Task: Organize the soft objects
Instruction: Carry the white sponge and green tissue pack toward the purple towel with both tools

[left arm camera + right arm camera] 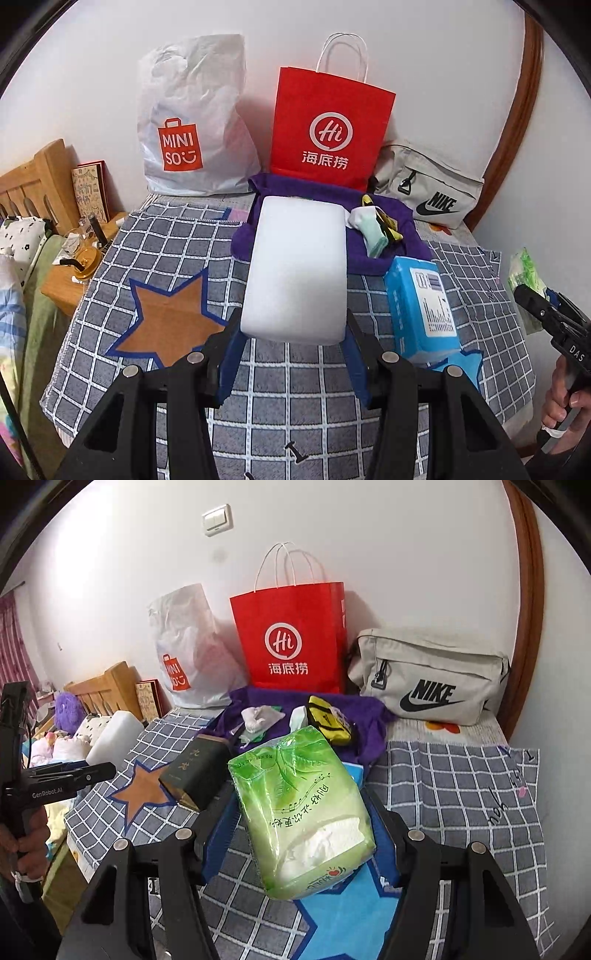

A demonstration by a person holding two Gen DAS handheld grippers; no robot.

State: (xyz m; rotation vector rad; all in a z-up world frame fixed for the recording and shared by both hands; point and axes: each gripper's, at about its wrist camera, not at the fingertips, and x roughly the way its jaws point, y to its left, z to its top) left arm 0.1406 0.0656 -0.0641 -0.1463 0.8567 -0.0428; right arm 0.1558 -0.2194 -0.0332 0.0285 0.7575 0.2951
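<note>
Lying across the bed: checked blanket [295, 380] with star patches, bare squares showing toward the near and right edges. Leaning along the white wall [406, 554]: Miniso bag [192, 122], red paper bag [328, 129], Nike pouch [428, 679]. Bunching mid-bed: purple cloth [391, 258], socks and small items piled on it, hard to sort. Pinching white foam block [295, 273], raised off the blanket: left gripper [293, 334]. Clamping green tissue pack [299, 808], also raised: right gripper [303, 834]. Peeking beneath, mostly covered: blue tissue pack [421, 302].

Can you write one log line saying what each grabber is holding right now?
left gripper: shut on white foam block | right gripper: shut on green tissue pack | both above checked cloth
</note>
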